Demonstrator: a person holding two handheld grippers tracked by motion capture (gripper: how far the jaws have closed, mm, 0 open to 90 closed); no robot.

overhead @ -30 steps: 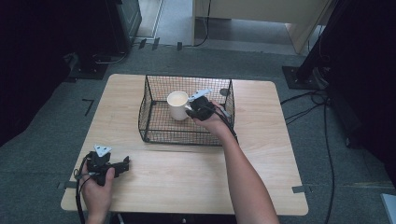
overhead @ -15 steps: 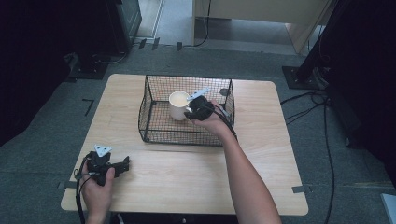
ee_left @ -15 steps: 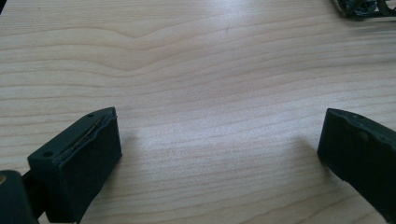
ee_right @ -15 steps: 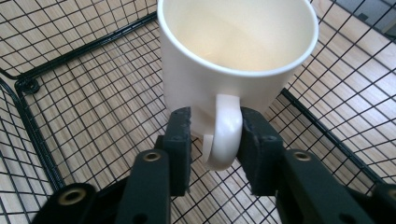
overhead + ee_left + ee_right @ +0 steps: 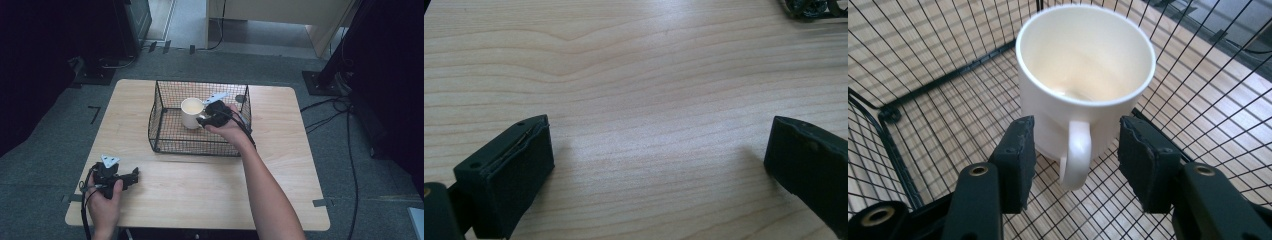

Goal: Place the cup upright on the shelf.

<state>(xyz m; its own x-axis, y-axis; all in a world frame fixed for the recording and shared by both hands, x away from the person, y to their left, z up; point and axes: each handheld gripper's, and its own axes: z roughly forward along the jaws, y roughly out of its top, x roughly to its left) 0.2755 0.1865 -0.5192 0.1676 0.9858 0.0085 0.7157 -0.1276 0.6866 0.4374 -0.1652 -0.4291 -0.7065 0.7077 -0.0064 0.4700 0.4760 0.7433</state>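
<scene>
right gripper spread, just opening off mug handle | mug upright in basket | back straight out, don't snag handle | left gripper spread, idle on table

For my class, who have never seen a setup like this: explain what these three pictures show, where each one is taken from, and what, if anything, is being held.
A person sits at a wooden table and holds a hand-held two-jaw tool in each hand; there is no robot arm. The high view looks down from above the person's side. The other two come from cameras riding on each tool, looking along its black jaws.

On the table stands a black wire basket with a white mug upright inside it.

The right tool reaches into the basket. Its jaws have just been opening; the mug's handle stands between them, but the pads no longer press on it, so the mug rests on the basket floor.

The left tool rests open over bare wood near the table's front edge, holding nothing.
</scene>
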